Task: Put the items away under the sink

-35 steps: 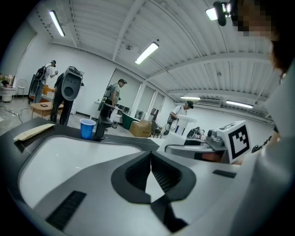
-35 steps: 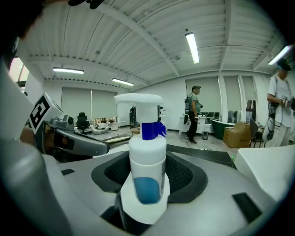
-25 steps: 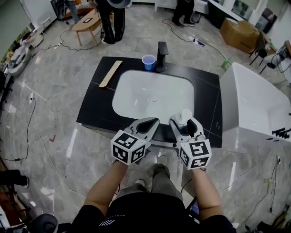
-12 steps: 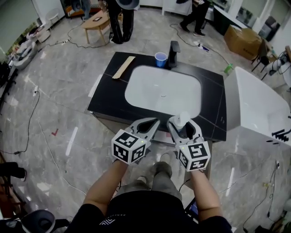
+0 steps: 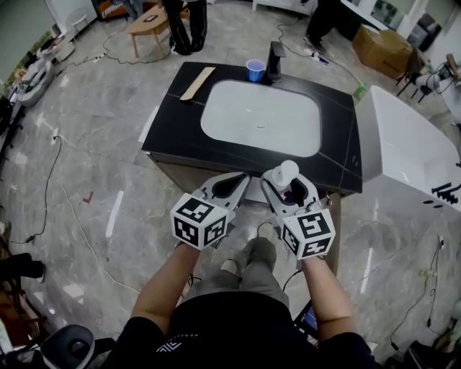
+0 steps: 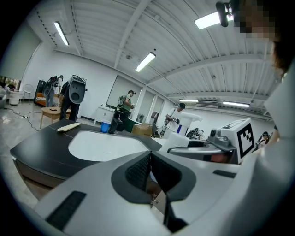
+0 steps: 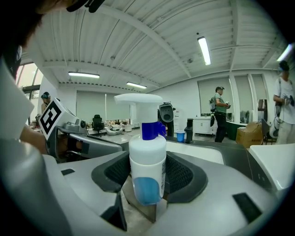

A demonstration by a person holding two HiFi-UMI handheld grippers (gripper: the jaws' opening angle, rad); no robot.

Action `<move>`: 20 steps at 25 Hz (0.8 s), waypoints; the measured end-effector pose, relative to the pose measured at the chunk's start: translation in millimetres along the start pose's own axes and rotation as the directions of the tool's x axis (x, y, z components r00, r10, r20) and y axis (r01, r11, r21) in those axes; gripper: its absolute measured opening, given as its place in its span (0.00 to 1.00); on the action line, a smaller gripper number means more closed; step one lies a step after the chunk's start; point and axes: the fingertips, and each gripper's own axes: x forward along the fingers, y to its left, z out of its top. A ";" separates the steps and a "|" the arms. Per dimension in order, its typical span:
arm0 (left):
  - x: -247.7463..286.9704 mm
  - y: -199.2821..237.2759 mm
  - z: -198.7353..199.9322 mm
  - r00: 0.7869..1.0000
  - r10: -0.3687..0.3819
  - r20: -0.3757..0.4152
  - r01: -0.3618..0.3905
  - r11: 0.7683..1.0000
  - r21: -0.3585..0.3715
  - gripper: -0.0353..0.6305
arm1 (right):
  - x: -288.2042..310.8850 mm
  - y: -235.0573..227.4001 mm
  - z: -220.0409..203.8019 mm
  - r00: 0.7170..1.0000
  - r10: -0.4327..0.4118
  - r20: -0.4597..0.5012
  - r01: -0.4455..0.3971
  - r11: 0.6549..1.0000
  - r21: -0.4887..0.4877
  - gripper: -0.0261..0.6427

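A white pump bottle (image 5: pixel 286 174) with a blue collar and blue liquid (image 7: pixel 147 159) stands upright between the jaws of my right gripper (image 5: pixel 287 184), which is shut on it. My left gripper (image 5: pixel 238 185) is beside it, jaws shut with nothing between them (image 6: pixel 150 157). Both grippers hang just in front of the near edge of the black sink counter (image 5: pixel 176 130), above the floor. The white basin (image 5: pixel 260 117) is set in the counter. On the far rim stand a blue cup (image 5: pixel 255 70) and a black tap (image 5: pixel 274 59). A wooden strip (image 5: pixel 197 83) lies at the back left.
The cabinet's brown front (image 5: pixel 189 175) shows below the counter edge. A white bathtub (image 5: pixel 403 155) stands close on the right. Cables trail over the grey floor (image 5: pixel 79 187). People, a low wooden table (image 5: pixel 150 21) and a cardboard box (image 5: pixel 385 45) are far behind.
Both grippers, the right one still holding the bottle, have drawn back from above the counter's near edge to in front of it. The sink now sits farther up in the head view.
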 end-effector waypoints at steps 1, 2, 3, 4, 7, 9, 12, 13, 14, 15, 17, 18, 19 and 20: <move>-2.4 -1.6 -2.2 1.000 -0.001 0.002 0.001 1.000 0.001 0.06 | -2.4 3.1 -2.2 1.000 0.001 0.000 -0.001 1.000 0.001 0.38; -4.5 -3.6 -5.0 1.000 -0.003 0.003 0.003 1.000 0.000 0.06 | -5.0 5.8 -5.1 1.000 0.002 -0.001 -0.002 1.000 0.003 0.38; -6.4 -6.2 -8.4 1.000 -0.006 0.002 0.006 1.000 -0.002 0.06 | -8.1 8.3 -8.7 1.000 0.002 -0.004 -0.002 1.000 0.008 0.38; -8.2 -9.4 -12.5 1.000 -0.011 0.000 0.011 1.000 -0.005 0.06 | -11.5 10.8 -13.1 1.000 0.001 -0.007 -0.001 1.000 0.014 0.38; -10.5 -19.7 -27.5 1.000 -0.025 -0.015 0.025 1.000 -0.011 0.06 | -21.4 17.3 -29.0 1.000 0.000 -0.024 0.001 1.000 0.029 0.38; -9.8 -24.7 -35.6 0.999 -0.032 -0.022 0.032 0.999 -0.013 0.06 | -25.2 20.6 -38.3 1.000 0.004 -0.030 -0.003 0.999 0.032 0.38; -4.5 -29.8 -43.9 0.999 -0.036 -0.032 0.035 0.999 -0.019 0.06 | -26.5 21.6 -50.4 0.999 0.016 -0.035 -0.015 0.999 0.041 0.38; -2.5 -32.2 -46.3 0.999 -0.036 -0.036 0.035 0.999 -0.021 0.06 | -26.9 21.9 -54.8 0.999 0.022 -0.039 -0.021 0.999 0.044 0.38; -0.9 -35.1 -48.5 0.999 -0.036 -0.039 0.035 0.999 -0.023 0.06 | -28.0 22.5 -59.2 0.999 0.029 -0.044 -0.027 0.999 0.047 0.38; 0.5 -38.3 -50.3 0.999 -0.034 -0.039 0.033 0.999 -0.025 0.06 | -29.7 23.2 -63.6 0.998 0.037 -0.050 -0.034 0.998 0.049 0.38; 4.3 -44.3 -53.0 0.999 -0.029 -0.029 0.028 0.999 -0.034 0.06 | -34.1 23.3 -72.2 0.997 0.049 -0.061 -0.046 0.998 0.050 0.38; 7.1 -46.6 -55.1 0.999 -0.026 -0.022 0.025 0.999 -0.039 0.06 | -35.9 22.5 -77.0 0.996 0.054 -0.067 -0.051 0.997 0.051 0.38; 10.2 -48.3 -58.6 1.000 -0.023 -0.019 0.022 0.999 -0.043 0.06 | -37.3 21.6 -82.4 0.996 0.058 -0.071 -0.054 0.997 0.053 0.38; 13.5 -49.3 -63.6 1.000 -0.018 -0.022 0.017 0.999 -0.045 0.06 | -38.3 20.6 -88.6 0.995 0.061 -0.076 -0.056 0.997 0.057 0.38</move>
